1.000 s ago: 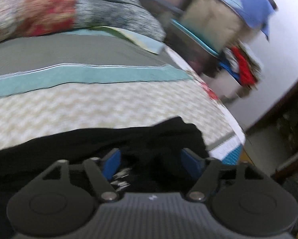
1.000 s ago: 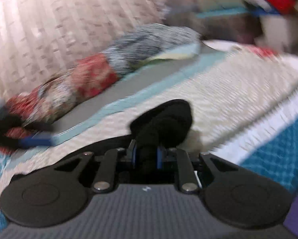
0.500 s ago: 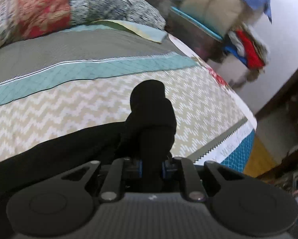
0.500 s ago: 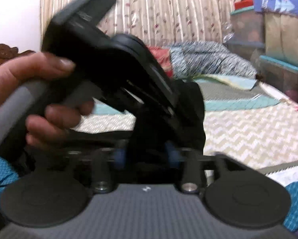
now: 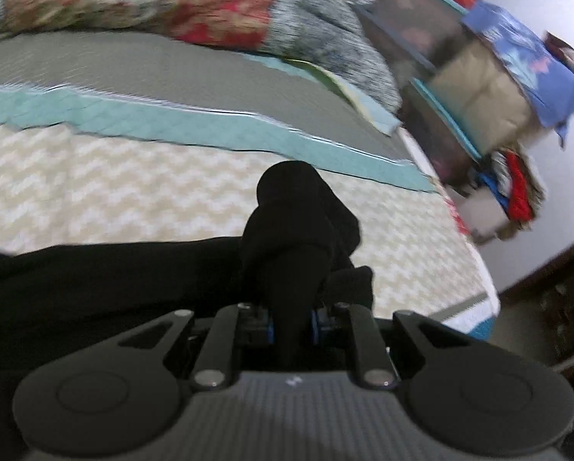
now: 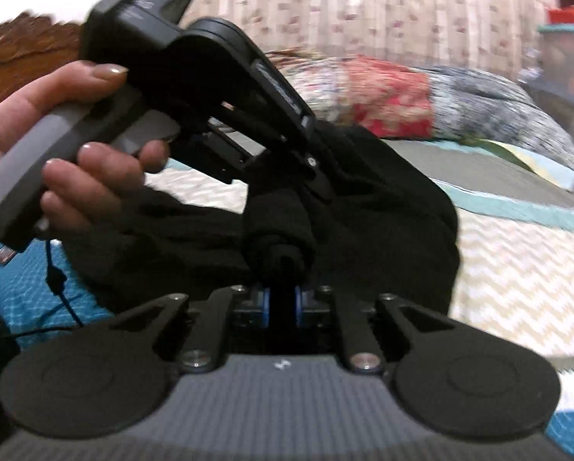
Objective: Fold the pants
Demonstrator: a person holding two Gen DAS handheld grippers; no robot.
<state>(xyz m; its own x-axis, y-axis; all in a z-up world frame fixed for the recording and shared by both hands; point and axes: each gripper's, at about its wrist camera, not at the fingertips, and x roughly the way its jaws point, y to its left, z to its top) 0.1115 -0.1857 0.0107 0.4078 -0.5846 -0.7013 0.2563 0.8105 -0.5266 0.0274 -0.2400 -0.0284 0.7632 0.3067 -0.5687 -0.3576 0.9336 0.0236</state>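
Left tongs (image 5: 291, 324) swung left, two tongs pinching one pants (image 5: 95, 280)

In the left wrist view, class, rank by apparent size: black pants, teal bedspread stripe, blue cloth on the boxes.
1. black pants, though nearest the camera
2. teal bedspread stripe
3. blue cloth

Left black two-finger hand-held gripper (image 5: 291, 324): blue-padded fingers pinched close together, clamped on a bunch of black fabric. Right black hand-held gripper (image 6: 282, 305): same pinch on black fabric. In the right wrist view, the bare left hand (image 6: 56, 153) wraps the left unit's grey handle, its nose tilted downward.
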